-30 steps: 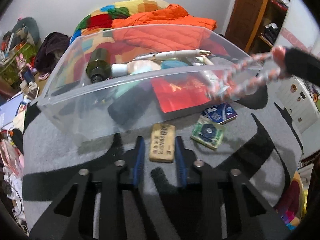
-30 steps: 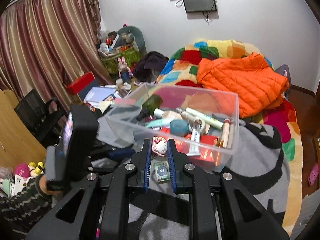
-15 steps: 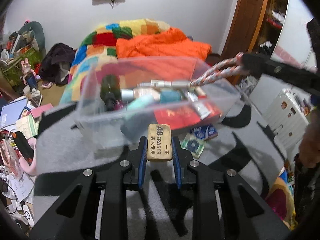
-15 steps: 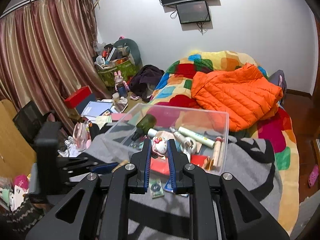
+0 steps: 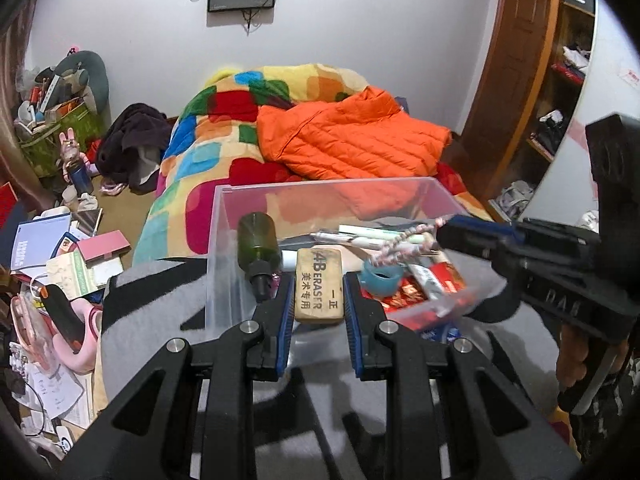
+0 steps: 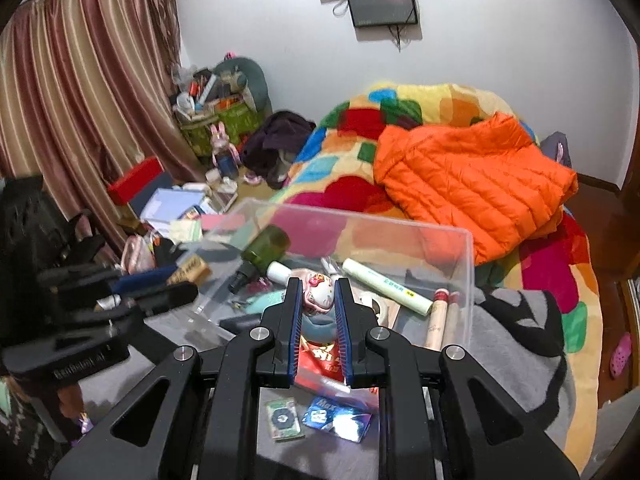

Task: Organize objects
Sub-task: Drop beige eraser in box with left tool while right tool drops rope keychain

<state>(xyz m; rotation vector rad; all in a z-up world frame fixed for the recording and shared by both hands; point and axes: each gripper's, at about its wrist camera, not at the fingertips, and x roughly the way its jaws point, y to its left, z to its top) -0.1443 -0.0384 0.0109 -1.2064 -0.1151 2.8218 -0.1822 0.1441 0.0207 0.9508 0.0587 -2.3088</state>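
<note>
A clear plastic bin (image 5: 218, 248) sits on a grey and black blanket and also shows in the right wrist view (image 6: 466, 256). It holds a green bottle (image 5: 258, 246), tubes, a blue tape ring (image 5: 380, 278) and red packets. My left gripper (image 5: 318, 292) is shut on a tan 4B eraser (image 5: 319, 286), held above the bin's near edge. My right gripper (image 6: 317, 296) is shut on a pink and white cat charm (image 6: 318, 292) with a braided cord (image 5: 400, 240), over the bin.
A small green packet (image 6: 284, 418) and a blue packet (image 6: 336, 418) lie on the blanket in front of the bin. An orange jacket (image 6: 468, 184) lies on the colourful bedspread behind. Books and clutter cover the floor at the left (image 5: 60, 256).
My left gripper closed on the eraser, lifted it off the blanket and raised it to the bin's edge. My right gripper moved in over the bin with the charm.
</note>
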